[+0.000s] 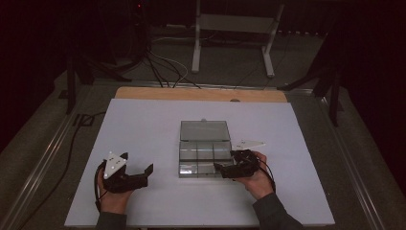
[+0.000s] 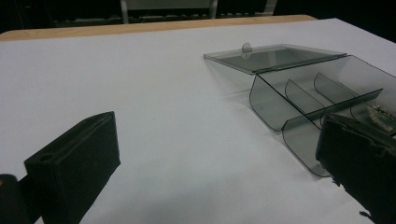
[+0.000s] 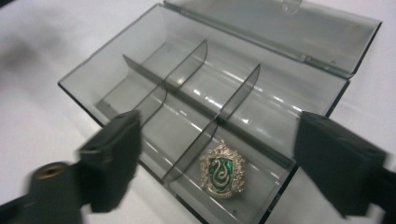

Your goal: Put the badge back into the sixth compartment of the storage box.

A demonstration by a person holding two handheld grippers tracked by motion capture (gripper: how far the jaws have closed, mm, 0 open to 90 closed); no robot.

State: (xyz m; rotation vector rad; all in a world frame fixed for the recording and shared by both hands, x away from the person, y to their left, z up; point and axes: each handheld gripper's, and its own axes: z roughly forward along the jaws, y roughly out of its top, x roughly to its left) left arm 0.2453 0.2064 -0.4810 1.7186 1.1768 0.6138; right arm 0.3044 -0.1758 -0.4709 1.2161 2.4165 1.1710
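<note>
White paper covers the table (image 1: 143, 124), with dark floor and a metal stand behind it. On the right, the right gripper (image 3: 219, 158) hovers over the near end of a smoked-plastic compartment box (image 3: 140, 60), jaws spread wide with nothing pressed between them. Straight below, lying flat and apart from both pads, is a gold crest pin with a green snake emblem (image 3: 222, 169); it sits in the near corner compartment by this gripper, just beside a divider.

The step looks like the release of the pin into its slot, and it appears done. To finish well, the person should lift the gripper straight up with the jaws spread, so that neither pad clips the divider or the thin front wall and nudges the light box.

Across the table, the left gripper (image 1: 125, 176) rests on the paper well apart from the box, jaws also spread and empty.

As for the box: its hinged lid (image 1: 205, 130) lies folded fully back on the far side, a small clear knob (image 2: 246, 46) on its edge. Thin partitions split the tray into two rows; every other compartment looks empty.
</note>
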